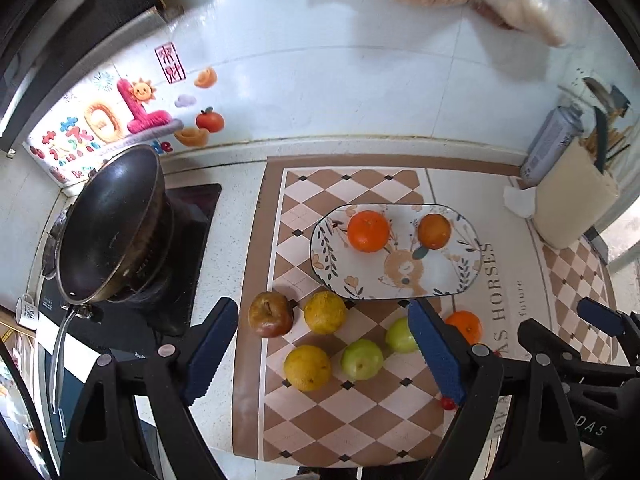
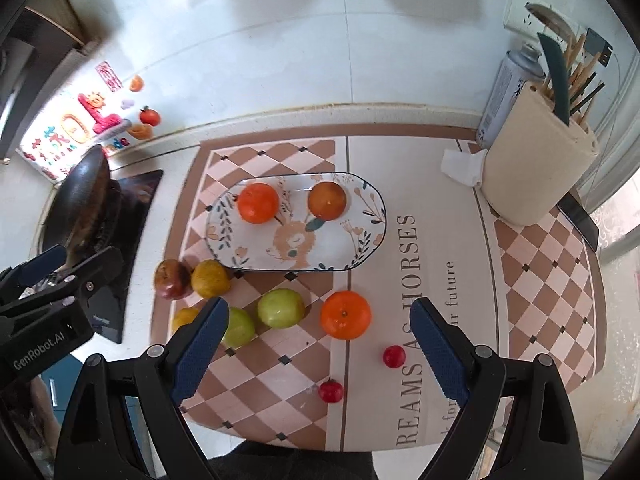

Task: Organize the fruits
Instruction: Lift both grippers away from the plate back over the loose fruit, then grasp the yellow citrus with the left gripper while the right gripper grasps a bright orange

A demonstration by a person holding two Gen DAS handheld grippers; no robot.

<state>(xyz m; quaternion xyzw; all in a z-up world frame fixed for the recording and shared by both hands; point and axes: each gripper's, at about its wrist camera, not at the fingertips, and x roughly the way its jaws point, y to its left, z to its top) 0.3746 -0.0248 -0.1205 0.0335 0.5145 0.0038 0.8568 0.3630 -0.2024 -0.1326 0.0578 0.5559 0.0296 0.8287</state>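
Fruits sit in two groups. Two oranges (image 2: pixel 258 203) (image 2: pixel 327 201) already lie on the oval plate (image 2: pixel 372 240), at its far edge, leaving the near half free for more. The rest wait loose on the checked mat (image 2: pixel 256 380) just near of the plate: a brownish apple (image 2: pixel 172 279) touching a yellow citrus (image 2: pixel 210 278), a second yellow one (image 1: pixel 307 367), two green apples (image 2: pixel 281 308) (image 2: pixel 240 327), another orange (image 2: pixel 345 314), and two small red fruits (image 2: pixel 394 356) (image 2: pixel 331 391) nearest me.

My left gripper (image 1: pixel 324 354) hangs spread and empty above the left cluster; my right gripper (image 2: pixel 318 350) hangs likewise above the orange and the red ones. Judgement: each is poised over its own side's fruit.

Mat covers a pale counter. A dark wok (image 1: pixel 112 224) on a hob stands left, a cream utensil holder (image 2: pixel 536 168) and spray can (image 2: pixel 506 92) far right, white wall tiles behind.
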